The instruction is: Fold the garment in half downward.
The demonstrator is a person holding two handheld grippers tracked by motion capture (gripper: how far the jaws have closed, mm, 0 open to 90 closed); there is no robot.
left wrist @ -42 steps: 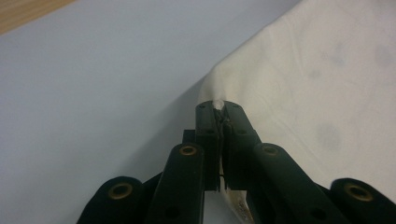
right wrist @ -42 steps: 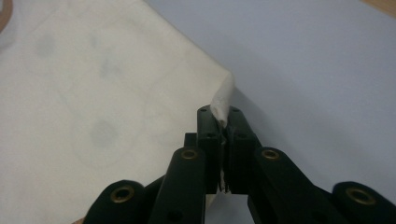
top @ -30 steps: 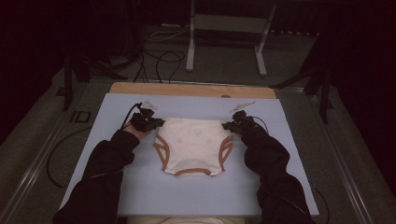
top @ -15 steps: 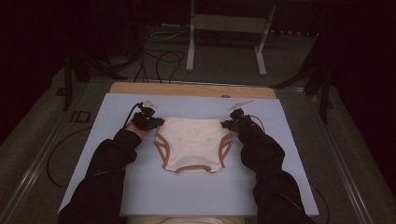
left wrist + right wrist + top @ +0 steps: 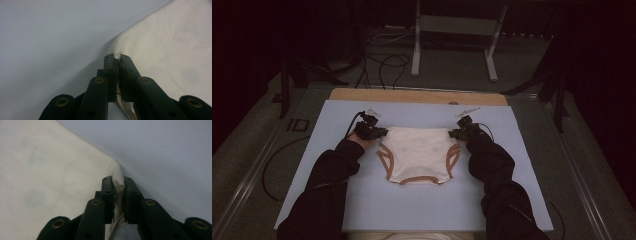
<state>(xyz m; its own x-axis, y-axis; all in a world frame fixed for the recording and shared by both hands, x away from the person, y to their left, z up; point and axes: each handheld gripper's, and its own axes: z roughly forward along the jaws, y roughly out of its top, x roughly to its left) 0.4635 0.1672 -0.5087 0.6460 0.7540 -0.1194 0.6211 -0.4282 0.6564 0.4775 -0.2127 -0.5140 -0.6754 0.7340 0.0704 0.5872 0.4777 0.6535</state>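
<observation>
Cream briefs (image 5: pixel 419 155) with brown trim lie flat on the light blue mat (image 5: pixel 412 210). My left gripper (image 5: pixel 379 132) is at their top left corner. In the left gripper view the left gripper (image 5: pixel 117 57) is shut on that corner of the briefs (image 5: pixel 170 50), the fabric pinched tight between its tips. My right gripper (image 5: pixel 457 132) is at the top right corner. Its jaws have just been opening. In the right gripper view the right gripper (image 5: pixel 117 180) stands slightly apart, with the corner of the briefs (image 5: pixel 50 170) loose between its jaws.
A wooden board edge (image 5: pixel 417 96) runs along the far side of the mat. Beyond it stand a metal stand (image 5: pixel 454 40) and cables (image 5: pixel 382 62) on the dark floor. Both forearms in dark sleeves rest on the mat beside the briefs.
</observation>
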